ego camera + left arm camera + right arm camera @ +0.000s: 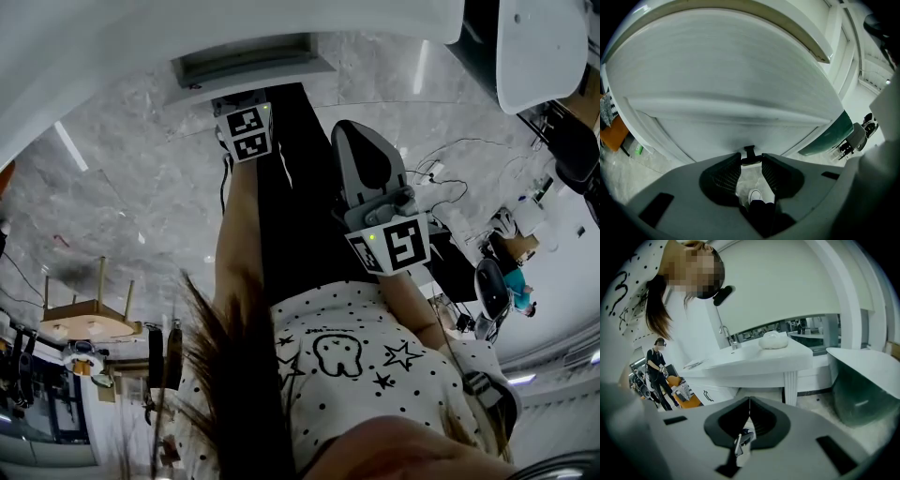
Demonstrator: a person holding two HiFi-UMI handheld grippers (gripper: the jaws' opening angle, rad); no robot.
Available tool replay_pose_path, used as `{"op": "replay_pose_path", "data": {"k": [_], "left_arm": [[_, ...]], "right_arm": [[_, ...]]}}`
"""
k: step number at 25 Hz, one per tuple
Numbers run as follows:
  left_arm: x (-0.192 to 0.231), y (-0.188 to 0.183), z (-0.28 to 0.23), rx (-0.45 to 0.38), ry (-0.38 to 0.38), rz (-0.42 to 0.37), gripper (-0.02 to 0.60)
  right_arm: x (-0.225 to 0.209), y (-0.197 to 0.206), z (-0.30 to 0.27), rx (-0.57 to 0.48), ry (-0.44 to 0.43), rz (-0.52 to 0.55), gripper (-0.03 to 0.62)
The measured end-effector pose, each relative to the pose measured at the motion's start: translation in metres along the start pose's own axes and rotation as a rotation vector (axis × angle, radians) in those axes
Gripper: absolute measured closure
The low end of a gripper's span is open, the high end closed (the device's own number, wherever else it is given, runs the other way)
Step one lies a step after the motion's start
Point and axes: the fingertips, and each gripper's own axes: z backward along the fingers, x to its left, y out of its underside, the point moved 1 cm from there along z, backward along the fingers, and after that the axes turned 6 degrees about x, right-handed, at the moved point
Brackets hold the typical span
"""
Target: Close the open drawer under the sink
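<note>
**Left gripper at the drawer front, jaws wide**

- Left gripper: jaws spread wide with nothing between them. Only floor and a white shoe show through the gap.
- Its tips point at the front of the white drawer, which sits below the sink rim. They are very near the lower edge of that front; contact unclear.
- Cannot tell from here whether the drawer is fully in.
- Right gripper: jaws closed tip to tip, holding nothing.
- It faces a white washstand with a tap. A tub is at the right.
- Grey marble floor underfoot.
- A second person stands well back, beyond the washstand's left end.
</note>
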Motion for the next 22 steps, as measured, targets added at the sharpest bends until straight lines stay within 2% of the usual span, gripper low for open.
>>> {"op": "replay_pose_path", "data": {"k": [22], "left_arm": [[0.0013, -0.0009, -0.0014, 0.015, 0.002, -0.008, 0.443]], "right_arm": [[-0.0076, 0.0023, -0.0069, 0.018, 0.002, -0.012, 0.579]]}}
